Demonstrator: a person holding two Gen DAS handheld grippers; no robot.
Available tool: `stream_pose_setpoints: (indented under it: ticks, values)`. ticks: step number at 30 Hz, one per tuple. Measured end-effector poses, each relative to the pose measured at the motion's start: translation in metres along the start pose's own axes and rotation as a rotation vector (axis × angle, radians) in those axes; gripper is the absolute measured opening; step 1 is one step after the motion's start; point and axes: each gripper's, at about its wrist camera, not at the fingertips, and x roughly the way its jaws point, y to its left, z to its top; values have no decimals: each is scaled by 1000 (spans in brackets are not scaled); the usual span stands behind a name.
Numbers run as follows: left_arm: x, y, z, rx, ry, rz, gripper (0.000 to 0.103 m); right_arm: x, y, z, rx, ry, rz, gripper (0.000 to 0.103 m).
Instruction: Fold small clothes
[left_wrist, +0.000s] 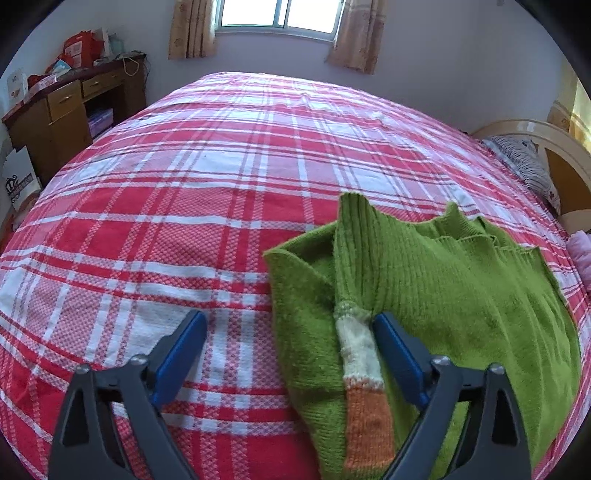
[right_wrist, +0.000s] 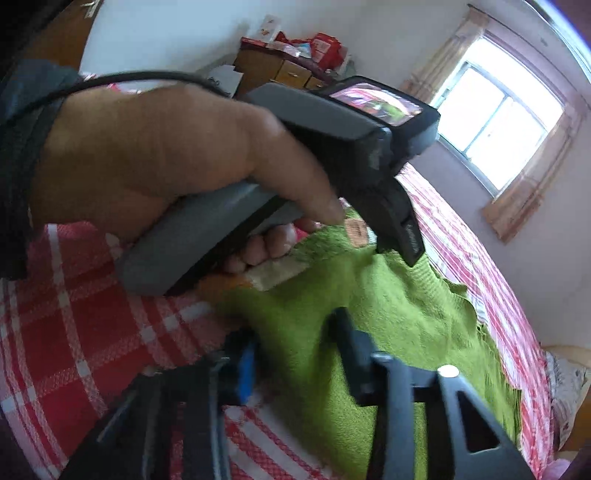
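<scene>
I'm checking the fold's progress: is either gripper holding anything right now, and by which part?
The left gripper is open, holding nothing. Whether the right gripper pinches the green knitted sweater cannot be told.

- The red plaid bed (left_wrist: 207, 177) lies flat and bare across the left and far parts of the left wrist view: wide free room there.
- The green sweater (left_wrist: 461, 295) covers the near right of the bed, its folded sleeve (left_wrist: 360, 350) a low ridge between the left claw (left_wrist: 290, 332) fingers.
- Left claw stands wide; its left finger (left_wrist: 184, 343) is over bare sheet, its right finger just beside the sleeve.
- In the right wrist view, the left hand (right_wrist: 147, 155) and its tool fill the space over the sweater's far edge, blocking the right claw (right_wrist: 299, 358).
- Far left, a wooden desk (left_wrist: 66, 114) stands beside the bed; far right, the headboard (left_wrist: 546, 136) and pillow (left_wrist: 524, 162) bound it.
</scene>
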Motion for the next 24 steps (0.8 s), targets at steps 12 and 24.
stream_pose_setpoints:
  ticks: [12,24]
  values:
    - [-4,14,5,-121,27,-230,12,-4,-22,-3,98,-24,47,12]
    - [-38,-10,21,-186,2,-283,11,-38,-83,-30,369,-158,180,8]
